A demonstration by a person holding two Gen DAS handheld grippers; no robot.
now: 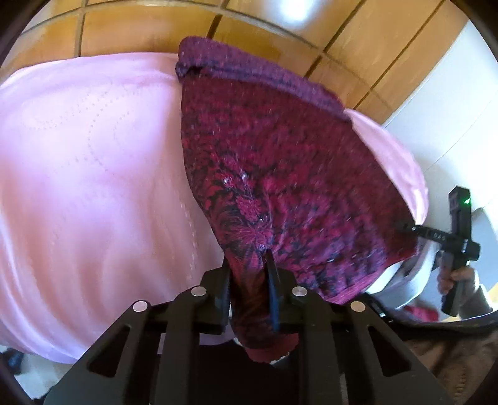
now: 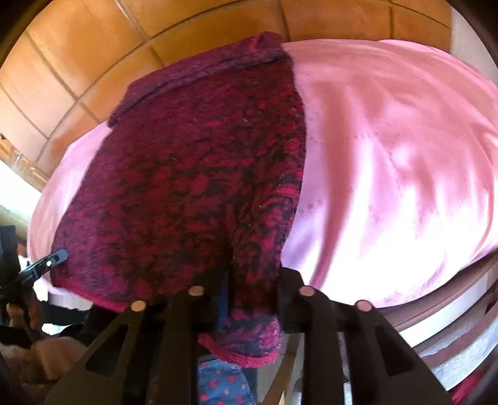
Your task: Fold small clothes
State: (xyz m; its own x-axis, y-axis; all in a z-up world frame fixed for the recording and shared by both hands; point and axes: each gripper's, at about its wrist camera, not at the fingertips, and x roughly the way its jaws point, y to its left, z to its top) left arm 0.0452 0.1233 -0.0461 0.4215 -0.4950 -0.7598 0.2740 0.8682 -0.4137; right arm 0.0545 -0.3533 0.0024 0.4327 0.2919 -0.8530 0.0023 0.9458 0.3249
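A small knitted garment [image 1: 280, 174], dark red with a black pattern and a purple band [image 1: 249, 65] at its far end, lies spread on a pink cloth [image 1: 93, 155]. My left gripper [image 1: 248, 271] is shut on the garment's near hem, which bunches between the fingers. At the right of the left wrist view, my right gripper [image 1: 411, 230] grips the other near corner. In the right wrist view the garment [image 2: 193, 174] fills the middle, and my right gripper [image 2: 252, 289] is shut on a fold of its hem. My left gripper [image 2: 56, 257] pinches the left corner there.
The pink cloth [image 2: 389, 155] covers a round table whose rim [image 2: 435, 311] shows at the right. Orange floor tiles [image 1: 140, 28] lie beyond. A white wall or cabinet [image 1: 451, 109] stands at the right. A blue dotted cloth [image 2: 224, 386] lies below the table edge. A person's hand [image 1: 460, 277] holds the right gripper.
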